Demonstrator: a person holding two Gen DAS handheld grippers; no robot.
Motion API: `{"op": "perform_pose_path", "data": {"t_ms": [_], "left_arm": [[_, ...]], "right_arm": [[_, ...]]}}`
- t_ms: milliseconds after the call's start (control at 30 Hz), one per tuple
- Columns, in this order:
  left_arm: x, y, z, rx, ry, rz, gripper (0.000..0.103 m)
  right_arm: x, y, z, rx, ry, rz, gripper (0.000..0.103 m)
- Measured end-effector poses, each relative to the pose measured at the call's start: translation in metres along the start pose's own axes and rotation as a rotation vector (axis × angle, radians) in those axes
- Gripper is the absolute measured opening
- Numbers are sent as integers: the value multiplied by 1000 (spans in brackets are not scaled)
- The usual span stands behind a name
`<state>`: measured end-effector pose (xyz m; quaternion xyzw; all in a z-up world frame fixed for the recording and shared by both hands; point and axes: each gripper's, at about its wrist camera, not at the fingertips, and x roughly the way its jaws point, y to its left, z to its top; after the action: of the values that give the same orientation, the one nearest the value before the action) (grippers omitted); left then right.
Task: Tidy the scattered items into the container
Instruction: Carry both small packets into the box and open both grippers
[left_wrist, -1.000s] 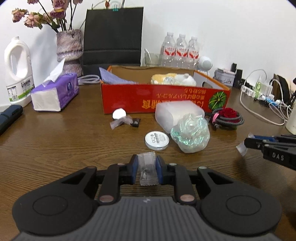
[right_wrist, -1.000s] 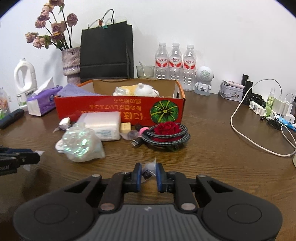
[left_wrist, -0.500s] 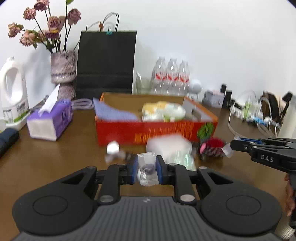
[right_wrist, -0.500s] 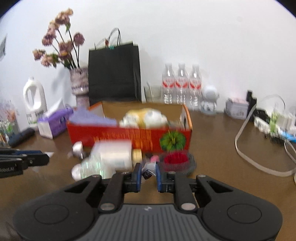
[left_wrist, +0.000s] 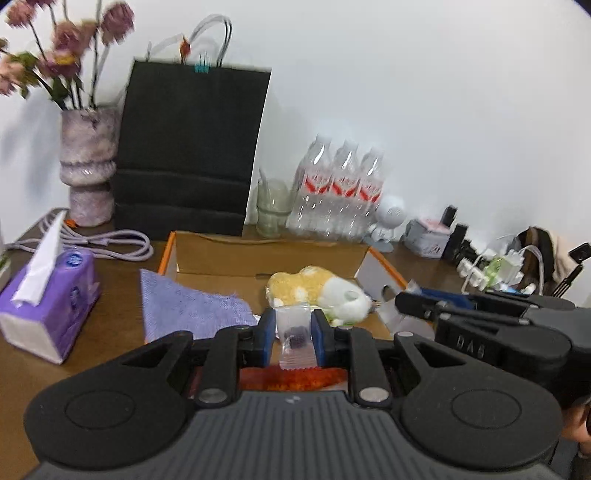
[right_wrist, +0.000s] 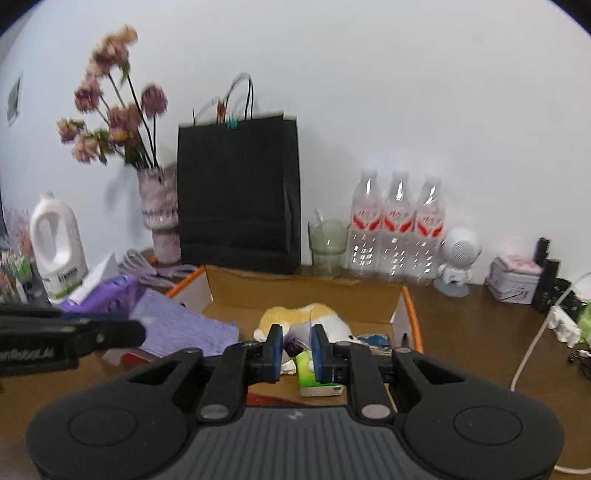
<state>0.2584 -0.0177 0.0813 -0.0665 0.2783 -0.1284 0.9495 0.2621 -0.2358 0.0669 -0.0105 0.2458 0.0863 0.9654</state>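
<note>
Cardboard box (left_wrist: 266, 254), orange-rimmed, open-topped, on a brown wooden table (left_wrist: 110, 317); contains a fuzzy yellow-and-white plush toy (left_wrist: 317, 290) and a woven lilac cloth (left_wrist: 184, 308). Left gripper (left_wrist: 293, 334), angled downward over the box's near wall, clamped on a clear crinkled sachet (left_wrist: 294, 338) with dark contents. Right gripper (right_wrist: 297, 345), likewise angled down, pinches a small clear-wrapped item (right_wrist: 294, 346) above the box.

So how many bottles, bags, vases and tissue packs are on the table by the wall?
Clear plastic water bottles: 3
Black paper bag: 1
Mottled purple vase: 1
Purple tissue pack: 1
Total: 6
</note>
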Motion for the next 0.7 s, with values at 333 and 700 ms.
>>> {"op": "perform_pose_path", "data": {"t_ms": [333,700], "left_arm": [[102,12,1,25,227,56,25],[100,31,10,-18,225,68,87]], "right_arm": [[101,5,-12,10,256,23,16],[104,-14,-12,91,295,-23,75]]}}
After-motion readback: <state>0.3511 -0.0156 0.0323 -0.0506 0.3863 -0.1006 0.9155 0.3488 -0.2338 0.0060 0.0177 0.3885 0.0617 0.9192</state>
